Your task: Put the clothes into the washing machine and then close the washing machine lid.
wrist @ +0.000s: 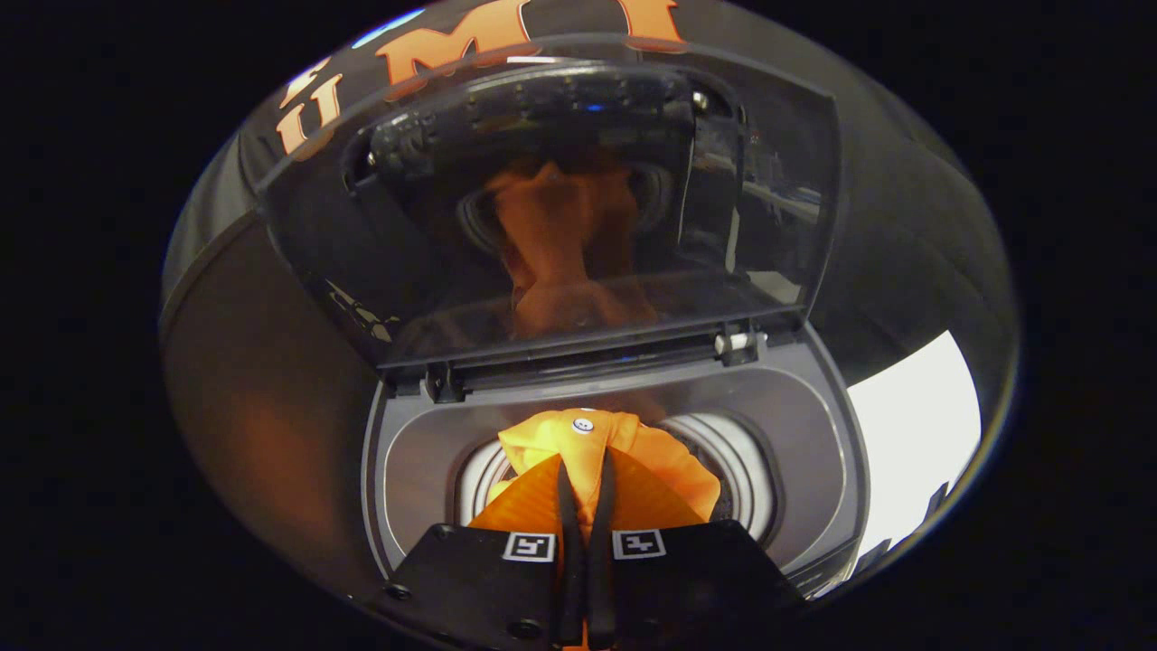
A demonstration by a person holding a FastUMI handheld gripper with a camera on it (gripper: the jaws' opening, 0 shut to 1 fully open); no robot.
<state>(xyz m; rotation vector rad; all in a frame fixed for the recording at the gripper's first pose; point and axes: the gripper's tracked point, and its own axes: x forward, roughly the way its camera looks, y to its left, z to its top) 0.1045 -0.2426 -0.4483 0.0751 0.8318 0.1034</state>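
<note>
An orange garment (601, 443) with a white button hangs pinched between my gripper's (586, 472) two fingers, which are shut on it. It hangs just over the round drum opening (732, 461) of a grey top-loading washing machine (795, 425), and its lower folds reach into the opening. The machine's dark see-through lid (560, 208) stands raised beyond the fingers, hinged along the back edge. The orange cloth is mirrored in the lid.
The black booth wall rises behind the lid. A pale surface (913, 434) lies to the right of the machine. The machine's grey top rim (407, 452) rings the drum opening on both sides of the fingers.
</note>
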